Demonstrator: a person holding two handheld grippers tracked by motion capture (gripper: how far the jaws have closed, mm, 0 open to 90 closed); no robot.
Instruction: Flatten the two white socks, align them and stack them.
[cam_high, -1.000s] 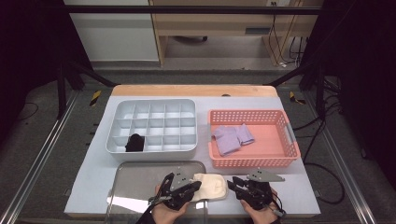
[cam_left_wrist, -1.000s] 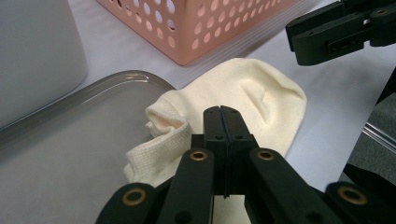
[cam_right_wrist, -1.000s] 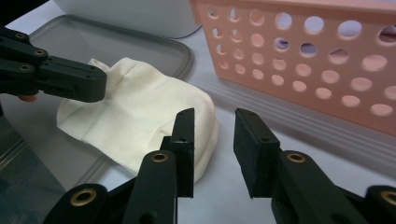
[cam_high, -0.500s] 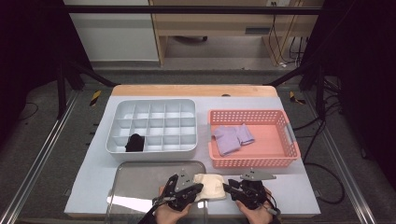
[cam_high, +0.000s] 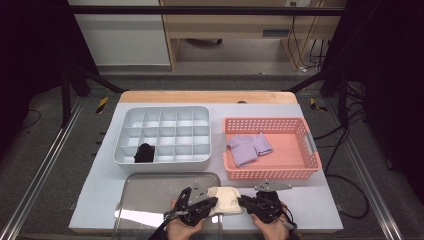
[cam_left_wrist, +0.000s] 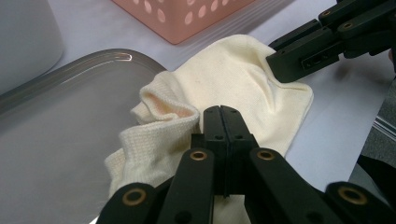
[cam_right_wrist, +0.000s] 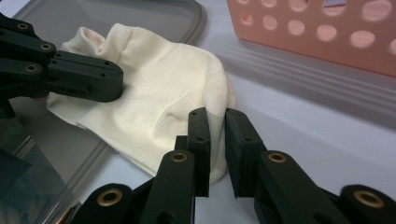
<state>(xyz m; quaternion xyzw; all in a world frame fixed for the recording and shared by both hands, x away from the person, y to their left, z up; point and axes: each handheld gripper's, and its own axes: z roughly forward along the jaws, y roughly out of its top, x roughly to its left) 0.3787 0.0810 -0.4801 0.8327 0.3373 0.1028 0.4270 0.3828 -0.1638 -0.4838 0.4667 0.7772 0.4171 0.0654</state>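
The cream sock (cam_high: 226, 199) is lying half on the grey tray (cam_high: 150, 192), half on the desk (cam_high: 320, 202). The left gripper (cam_left_wrist: 220, 112) is pinching it with closed jaws; the right gripper (cam_right_wrist: 217, 116) is gripping its edge with jaws slightly apart.

**Tight ahead, open at the right**

Just beyond the fingertips of both grippers, the pink basket (cam_high: 270, 172) walls off the way forward, with a narrow strip of bare table (cam_high: 310, 205) between. Ahead-left of the left gripper (cam_high: 216, 202), the grey compartment box (cam_high: 162, 162) blocks. Under its fingers lies the low metal tray (cam_high: 150, 190), easily crossed. Right of the right gripper (cam_high: 241, 202), the table lies open.
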